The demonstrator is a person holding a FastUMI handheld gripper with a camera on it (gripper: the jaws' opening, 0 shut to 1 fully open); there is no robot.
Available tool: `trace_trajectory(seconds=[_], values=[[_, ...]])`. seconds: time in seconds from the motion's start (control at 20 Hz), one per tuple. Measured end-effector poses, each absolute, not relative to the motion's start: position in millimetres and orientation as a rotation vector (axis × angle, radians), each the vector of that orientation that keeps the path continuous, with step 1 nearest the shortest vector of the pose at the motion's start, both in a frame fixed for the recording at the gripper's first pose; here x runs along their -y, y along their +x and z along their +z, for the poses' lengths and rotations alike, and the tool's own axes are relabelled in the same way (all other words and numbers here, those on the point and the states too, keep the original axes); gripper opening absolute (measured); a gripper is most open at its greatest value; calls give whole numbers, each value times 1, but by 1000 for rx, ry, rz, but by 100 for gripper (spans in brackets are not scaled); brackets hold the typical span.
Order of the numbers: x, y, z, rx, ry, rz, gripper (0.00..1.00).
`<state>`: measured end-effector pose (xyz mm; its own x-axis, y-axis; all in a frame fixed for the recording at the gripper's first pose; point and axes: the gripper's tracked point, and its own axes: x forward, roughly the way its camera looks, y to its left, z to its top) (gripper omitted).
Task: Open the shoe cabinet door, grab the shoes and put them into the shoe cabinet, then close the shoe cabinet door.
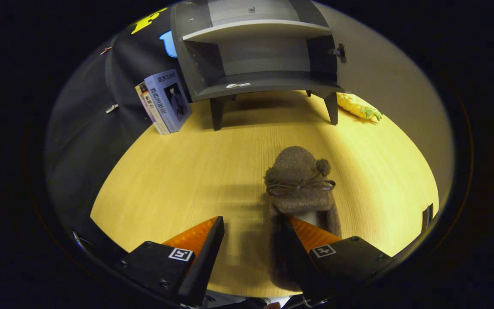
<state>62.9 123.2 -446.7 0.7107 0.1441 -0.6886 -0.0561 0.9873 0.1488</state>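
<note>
Hovering gripper, jaws open and holding nothing. Slipper lies on the table, mostly under and ahead of the right finger, off-centre. Cabinet open beyond. Risk: closing here pinches only the slipper's edge, so it slips.

On the floor: 1 slipper, 1 shoe cabinet, 2 books, 1 toy corn.

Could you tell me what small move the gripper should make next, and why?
Probably shift sideways toward the slipper, then close. The gripper is open, one finger over the slipper's heel, the other over bare floor, gripping nothing. The shoe cabinet beyond already stands open.
</note>
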Motion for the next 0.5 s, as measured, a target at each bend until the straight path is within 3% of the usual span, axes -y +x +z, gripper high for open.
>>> trace_trajectory(seconds=[0.1, 0.3, 0.5], values=[[-116, 80, -451, -737, 91, 89, 76], [-99, 97, -454, -715, 128, 30, 11], [-90, 87, -430, -688, 110, 56, 10]])
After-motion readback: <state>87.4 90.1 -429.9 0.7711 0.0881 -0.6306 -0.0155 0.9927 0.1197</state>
